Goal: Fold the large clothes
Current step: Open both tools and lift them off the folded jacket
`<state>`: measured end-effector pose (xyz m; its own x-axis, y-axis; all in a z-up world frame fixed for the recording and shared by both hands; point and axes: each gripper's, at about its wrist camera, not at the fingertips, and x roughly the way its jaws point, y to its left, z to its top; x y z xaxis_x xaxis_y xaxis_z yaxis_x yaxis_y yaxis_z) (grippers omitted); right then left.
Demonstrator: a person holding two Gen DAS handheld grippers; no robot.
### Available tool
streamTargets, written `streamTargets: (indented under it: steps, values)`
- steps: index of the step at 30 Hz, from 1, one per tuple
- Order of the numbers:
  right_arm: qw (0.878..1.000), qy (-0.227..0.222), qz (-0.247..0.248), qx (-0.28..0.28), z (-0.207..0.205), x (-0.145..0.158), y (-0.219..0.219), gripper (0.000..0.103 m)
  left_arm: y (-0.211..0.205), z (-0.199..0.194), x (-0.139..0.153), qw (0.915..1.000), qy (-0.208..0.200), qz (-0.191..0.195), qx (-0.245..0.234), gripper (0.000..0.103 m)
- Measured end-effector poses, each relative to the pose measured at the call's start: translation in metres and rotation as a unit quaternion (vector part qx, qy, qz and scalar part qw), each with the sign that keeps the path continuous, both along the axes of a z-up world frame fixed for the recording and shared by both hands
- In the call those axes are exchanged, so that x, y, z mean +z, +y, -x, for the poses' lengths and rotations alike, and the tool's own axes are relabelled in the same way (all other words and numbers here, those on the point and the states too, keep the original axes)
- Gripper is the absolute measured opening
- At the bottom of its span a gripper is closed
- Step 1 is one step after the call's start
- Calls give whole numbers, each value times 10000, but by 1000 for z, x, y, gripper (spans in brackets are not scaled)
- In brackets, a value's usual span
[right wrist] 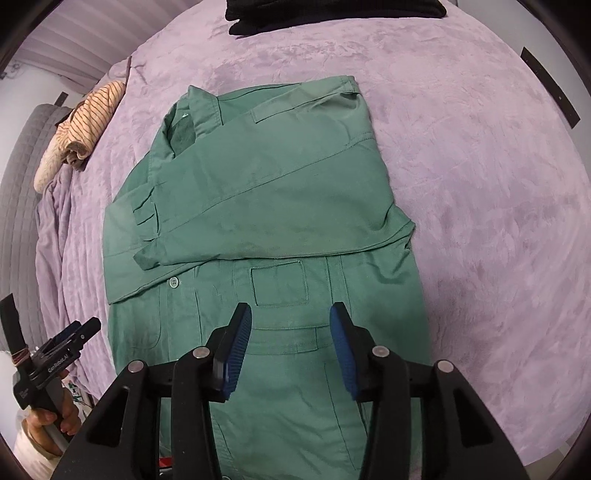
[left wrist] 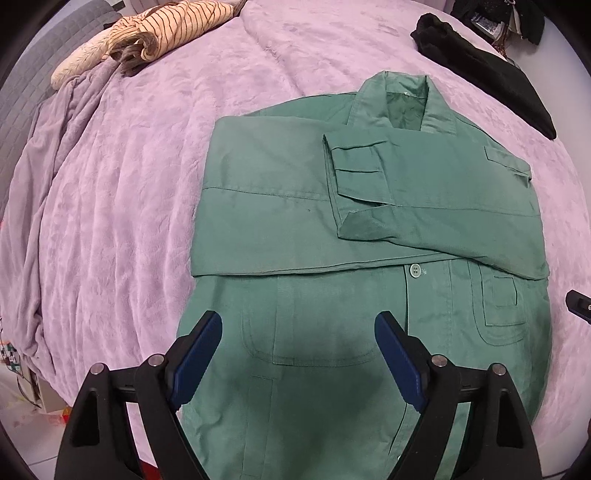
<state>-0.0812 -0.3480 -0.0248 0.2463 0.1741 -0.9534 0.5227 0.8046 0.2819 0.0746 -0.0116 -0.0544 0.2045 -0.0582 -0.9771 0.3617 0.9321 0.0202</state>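
Observation:
A large green jacket [left wrist: 332, 229] lies flat on the purple blanket [left wrist: 129, 184], collar at the far end, both sleeves folded across the chest. It also shows in the right wrist view [right wrist: 266, 206]. My left gripper [left wrist: 298, 325] is open and empty, hovering above the jacket's lower left front, over a pocket. My right gripper [right wrist: 291, 317] is open and empty above the lower right front, just below a patch pocket [right wrist: 279, 282]. The left gripper also shows at the lower left of the right wrist view [right wrist: 79, 328]. The jacket's hem is hidden under the grippers.
A striped beige garment [left wrist: 166, 26] lies bunched at the far left of the bed. A black garment [left wrist: 487, 70] lies at the far right, also seen in the right wrist view [right wrist: 332, 11]. A grey headboard [right wrist: 22, 177] stands at the left. The bed's left edge drops off.

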Motion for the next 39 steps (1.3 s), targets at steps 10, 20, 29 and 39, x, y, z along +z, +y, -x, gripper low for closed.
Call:
streamTargets:
  steps: [10,20,29,39]
  values:
    - [9999,-109,116,58,-8,12,5,55,-3,2,1,10000,74,12,8,103]
    - [9984,-390,365,176,-10,26,11,82,-10,9,1,9998,134,-69,-124,103]
    - [9981,-414,332,323,-9,30,19,103,-9,13,2,9997,160,-143,-132,103]
    - [9988,-440,10,194,2,27,16,103,-8,18,5,9993,342,-72,-141,103]
